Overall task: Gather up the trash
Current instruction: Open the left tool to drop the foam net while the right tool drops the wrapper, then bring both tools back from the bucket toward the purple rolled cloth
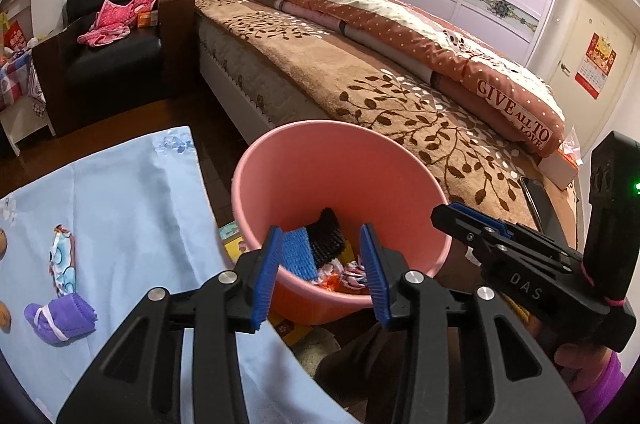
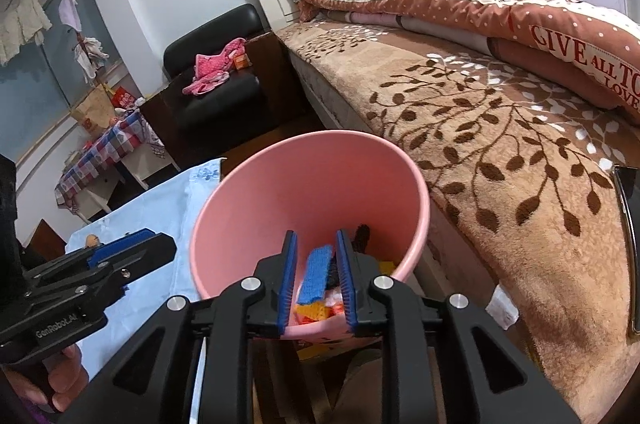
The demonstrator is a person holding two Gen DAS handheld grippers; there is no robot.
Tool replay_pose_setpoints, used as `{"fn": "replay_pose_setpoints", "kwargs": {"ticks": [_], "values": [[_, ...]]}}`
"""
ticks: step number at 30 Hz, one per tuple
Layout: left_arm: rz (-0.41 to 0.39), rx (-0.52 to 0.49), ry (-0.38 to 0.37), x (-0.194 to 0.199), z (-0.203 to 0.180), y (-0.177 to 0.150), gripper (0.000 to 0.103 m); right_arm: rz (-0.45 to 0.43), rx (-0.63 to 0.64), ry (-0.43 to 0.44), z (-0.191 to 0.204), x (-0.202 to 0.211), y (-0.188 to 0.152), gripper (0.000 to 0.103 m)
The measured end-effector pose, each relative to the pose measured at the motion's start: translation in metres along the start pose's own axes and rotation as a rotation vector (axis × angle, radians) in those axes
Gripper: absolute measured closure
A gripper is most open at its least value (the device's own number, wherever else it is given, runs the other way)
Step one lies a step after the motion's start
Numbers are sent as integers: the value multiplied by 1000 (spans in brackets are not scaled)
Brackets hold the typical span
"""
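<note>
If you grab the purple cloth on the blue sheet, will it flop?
Probably. The purple cloth looks soft and rolled, tied by a white band, so it should squash and sag a little. It seems light. The band may keep it bundled.
</note>
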State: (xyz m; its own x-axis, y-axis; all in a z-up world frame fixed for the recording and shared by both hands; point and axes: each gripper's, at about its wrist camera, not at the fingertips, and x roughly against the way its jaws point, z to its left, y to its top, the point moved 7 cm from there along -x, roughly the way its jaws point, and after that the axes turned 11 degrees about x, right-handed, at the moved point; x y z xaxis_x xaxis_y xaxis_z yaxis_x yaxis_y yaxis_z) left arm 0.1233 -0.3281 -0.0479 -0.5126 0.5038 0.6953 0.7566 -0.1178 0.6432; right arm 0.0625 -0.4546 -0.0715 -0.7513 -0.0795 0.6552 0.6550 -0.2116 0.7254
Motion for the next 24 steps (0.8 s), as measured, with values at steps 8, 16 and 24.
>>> {"fn": "replay_pose_setpoints", "kwargs": {"ticks": [8, 16, 24], "values": [[-4, 33, 39, 12, 27, -8, 62, -16, 63, 43, 33, 2, 3, 61], [-29, 60, 99, 33, 65, -14, 62, 10, 115, 86, 67, -5, -2, 61], [-31, 96, 154, 54, 116, -23, 62, 32, 155, 117, 95, -10, -2, 61]]}}
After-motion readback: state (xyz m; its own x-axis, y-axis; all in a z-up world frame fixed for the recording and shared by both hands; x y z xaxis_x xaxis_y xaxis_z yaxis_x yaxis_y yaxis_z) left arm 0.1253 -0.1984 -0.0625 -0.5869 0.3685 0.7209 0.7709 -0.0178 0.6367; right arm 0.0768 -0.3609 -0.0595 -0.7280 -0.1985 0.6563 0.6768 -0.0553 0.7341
